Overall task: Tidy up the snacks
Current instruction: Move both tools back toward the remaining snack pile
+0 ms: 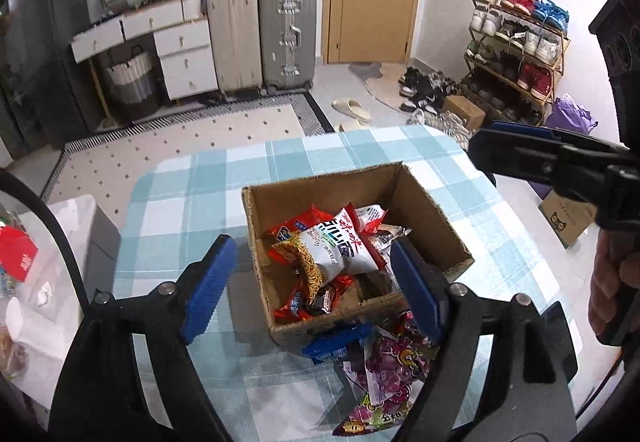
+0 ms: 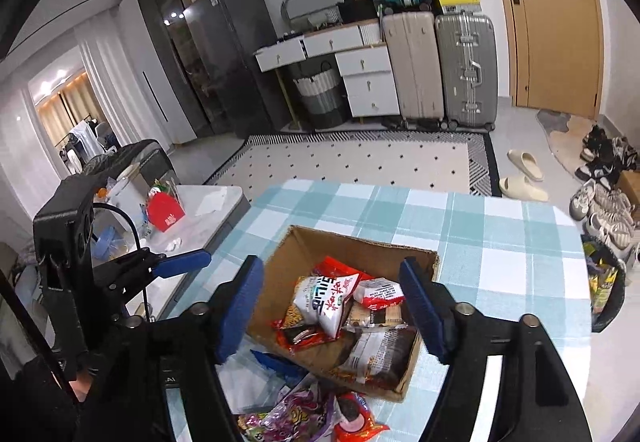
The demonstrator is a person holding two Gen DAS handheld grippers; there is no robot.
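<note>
Both claws, left (image 1: 316,290) and right (image 2: 332,306), hung released; the crinkly purple foil snack bag (image 1: 394,366) at six o'clock of the open brown cardboard box (image 1: 420,202) looked light, slippery, best pinched by its edge.

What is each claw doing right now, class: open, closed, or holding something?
Left claw: open, holding nothing, above the cardboard box.
Right claw: open, holding nothing, above the same box.

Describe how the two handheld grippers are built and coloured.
Both match: the left gripper and right gripper have black angular frames, silver pivot bolts and two long fingers faced with ribbed blue pads. A black cable loops off the left one. No sleeve shows.
</note>
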